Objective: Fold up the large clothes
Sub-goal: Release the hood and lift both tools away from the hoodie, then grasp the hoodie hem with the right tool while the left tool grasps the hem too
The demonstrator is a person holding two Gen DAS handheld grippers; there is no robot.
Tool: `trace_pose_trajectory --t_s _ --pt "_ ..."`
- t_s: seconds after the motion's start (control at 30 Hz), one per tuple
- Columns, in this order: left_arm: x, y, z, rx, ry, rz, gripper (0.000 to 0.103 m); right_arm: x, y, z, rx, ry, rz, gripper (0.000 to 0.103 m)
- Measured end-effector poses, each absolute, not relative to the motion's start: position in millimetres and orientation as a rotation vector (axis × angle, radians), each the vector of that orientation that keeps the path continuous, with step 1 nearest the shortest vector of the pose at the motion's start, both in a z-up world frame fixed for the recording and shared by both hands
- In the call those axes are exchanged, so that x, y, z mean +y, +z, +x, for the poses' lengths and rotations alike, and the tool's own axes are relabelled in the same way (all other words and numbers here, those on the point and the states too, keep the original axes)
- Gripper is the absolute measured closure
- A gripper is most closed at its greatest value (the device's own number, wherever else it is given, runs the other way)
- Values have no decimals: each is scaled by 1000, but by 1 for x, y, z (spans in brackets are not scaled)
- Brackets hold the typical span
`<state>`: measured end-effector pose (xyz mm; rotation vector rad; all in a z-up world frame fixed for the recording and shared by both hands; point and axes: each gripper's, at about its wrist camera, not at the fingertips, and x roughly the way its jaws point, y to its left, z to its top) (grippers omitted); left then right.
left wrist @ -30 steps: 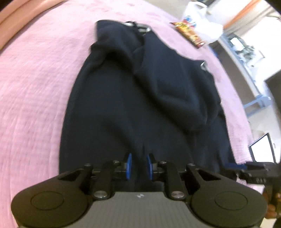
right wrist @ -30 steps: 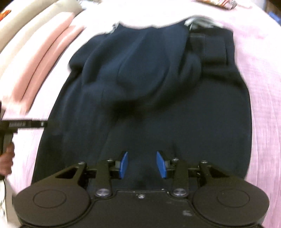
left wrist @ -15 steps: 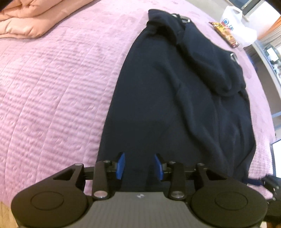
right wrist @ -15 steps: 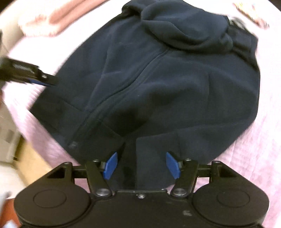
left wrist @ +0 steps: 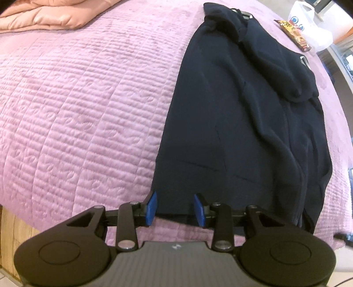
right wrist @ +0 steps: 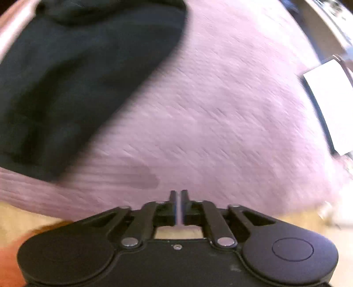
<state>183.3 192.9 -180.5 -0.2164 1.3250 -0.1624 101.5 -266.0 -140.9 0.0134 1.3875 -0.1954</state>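
A: What are the left gripper (left wrist: 175, 207) fingers doing?

B: Spread wide with blue pads showing, holding nothing. They straddle the bottom hem of the dark navy hooded jacket (left wrist: 242, 123) at its near-left corner; whether a pad touches the cloth I cannot tell.

A: And the right gripper (right wrist: 178, 196)?

B: Its fingers are pressed almost together with only a thin slit between, empty, hanging over the bare pink quilted bed (right wrist: 220, 110). That view is smeared by motion. The jacket lies up and to its left, apart from it.

A: Where does the jacket sit overall?

B: Flat on the bed, lengthwise away from the left camera, with what looks like the hood lying on top towards the far end. A peach duvet (left wrist: 44, 15) is bunched at the far left; a white plastic bag (left wrist: 308, 24) and a snack packet (left wrist: 293, 35) lie beyond it.

A: How will it handle?

B: Thick, soft fleece I judge: limp, fairly heavy, not slippery. Pinch the hem corners, where the doubled edge gives the fingers something firm, and lift both together so it does not sag.
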Motion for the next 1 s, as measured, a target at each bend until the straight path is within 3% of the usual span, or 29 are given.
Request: trace_pose_trajectory --t_s 0.07,0.1,0.27,0.33,0.37,0.4,0.43,0.53,0.63,0.7,0.73,0.83,0.93,1.0 --pt "189 -180 183 1320 -168 -201 64 -238 -134 123 1308 -77 15 44" --pt "187 -179 184 1318 -173 -192 64 -219 -132 135 1264 -25 -17 37" --pt "173 -175 185 1301 -215 -142 62 -158 -155 167 1215 83 -172 31" --pt "170 -175 183 1299 -220 -130 62 -145 -183 174 1271 51 -314 36" --pt "169 -176 182 1298 -222 -127 62 -144 -195 174 1276 21 -376 59" --pt "169 -176 182 1299 -223 -124 62 -147 -196 172 1256 16 -371 67" --pt "168 -176 181 1298 -225 -121 62 -157 -193 166 1237 6 -335 93" --pt "166 -175 180 1291 -235 -96 62 -191 -165 143 1213 -151 -245 93" --pt "166 -176 181 1289 -226 -112 62 -241 -158 111 1349 -279 -146 94" --pt "167 -177 181 1289 -222 -119 62 -262 -165 93 1464 -305 -80 88" --pt "166 -177 181 1289 -216 -109 62 -269 -166 87 1513 -324 -66 80" --pt "166 -177 182 1283 -204 -74 62 -279 -159 85 1517 -333 -48 79" --pt "169 -177 186 1272 -162 -88 50 -273 -137 93 1377 -268 -50 79" --pt "169 -179 190 1272 -151 -116 35 -258 -134 108 1319 -230 -88 72"
